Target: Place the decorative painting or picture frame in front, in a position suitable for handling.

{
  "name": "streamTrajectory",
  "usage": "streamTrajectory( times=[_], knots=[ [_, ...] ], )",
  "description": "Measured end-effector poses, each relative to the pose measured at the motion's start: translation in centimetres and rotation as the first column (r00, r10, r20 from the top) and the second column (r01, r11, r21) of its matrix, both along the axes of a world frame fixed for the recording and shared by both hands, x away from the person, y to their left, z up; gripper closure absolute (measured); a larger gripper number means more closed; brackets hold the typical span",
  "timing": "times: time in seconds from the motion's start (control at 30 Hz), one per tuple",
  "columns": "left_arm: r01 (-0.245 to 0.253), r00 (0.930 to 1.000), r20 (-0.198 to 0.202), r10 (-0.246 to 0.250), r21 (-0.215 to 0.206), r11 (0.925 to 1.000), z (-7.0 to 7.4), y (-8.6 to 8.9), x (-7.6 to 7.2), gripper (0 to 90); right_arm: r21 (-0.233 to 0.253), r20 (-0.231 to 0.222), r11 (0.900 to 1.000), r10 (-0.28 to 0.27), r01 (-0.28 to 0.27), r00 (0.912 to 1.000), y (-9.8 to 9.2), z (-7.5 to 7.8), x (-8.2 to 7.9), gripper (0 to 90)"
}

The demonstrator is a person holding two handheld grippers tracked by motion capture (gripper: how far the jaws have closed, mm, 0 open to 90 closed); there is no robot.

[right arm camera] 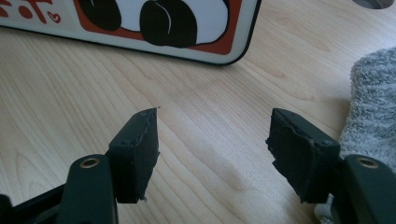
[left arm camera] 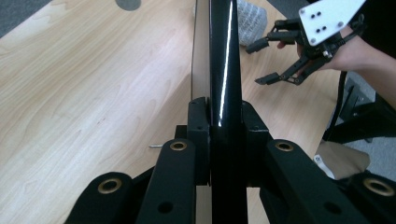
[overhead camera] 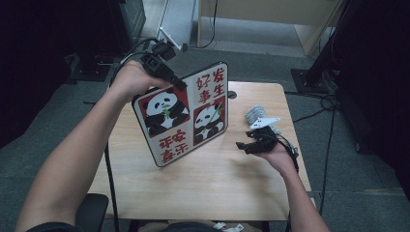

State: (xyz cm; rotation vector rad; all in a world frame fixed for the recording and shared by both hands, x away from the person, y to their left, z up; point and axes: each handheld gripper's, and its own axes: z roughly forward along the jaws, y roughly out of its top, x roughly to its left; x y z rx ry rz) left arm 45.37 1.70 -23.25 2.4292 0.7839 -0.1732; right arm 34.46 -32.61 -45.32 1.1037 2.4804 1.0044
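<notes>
A flat board (overhead camera: 186,113) printed with pandas and red characters stands tilted on its lower edge on the wooden table (overhead camera: 227,183). My left gripper (overhead camera: 175,81) is shut on its upper left edge; in the left gripper view the board's black edge (left arm camera: 224,70) runs straight out between the jaws. My right gripper (overhead camera: 246,145) hovers open just right of the board, low over the table. In the right gripper view my right gripper (right arm camera: 212,140) has bare wood between its fingers, and the board's lower corner (right arm camera: 187,28) rests on the table ahead.
A grey striped cloth (overhead camera: 256,115) lies on the table behind my right hand, also close beside the right finger as the cloth (right arm camera: 373,112). A round cable hole (overhead camera: 231,94) sits near the table's far edge. Stands and cables crowd the floor around.
</notes>
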Motion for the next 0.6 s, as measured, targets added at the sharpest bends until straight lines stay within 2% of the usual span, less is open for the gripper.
streamTrajectory(
  times=[0.37, 0.6],
  knots=[
    [0.007, 0.9999, -0.016, -0.007, -0.032, 0.9995, -0.8, -0.6, -0.5, 79.3, -0.003, -0.003, 1.000, 0.006, -0.006, 1.0000, 0.1, -0.1, 0.0, 33.8],
    [0.005, 0.9995, -0.030, -0.007, -0.046, 0.9989, -1.0, -0.6, -0.4, 79.3, -0.006, -0.008, 1.000, 0.013, -0.013, 0.9999, 0.3, -0.1, 0.0, 33.7]
  ],
)
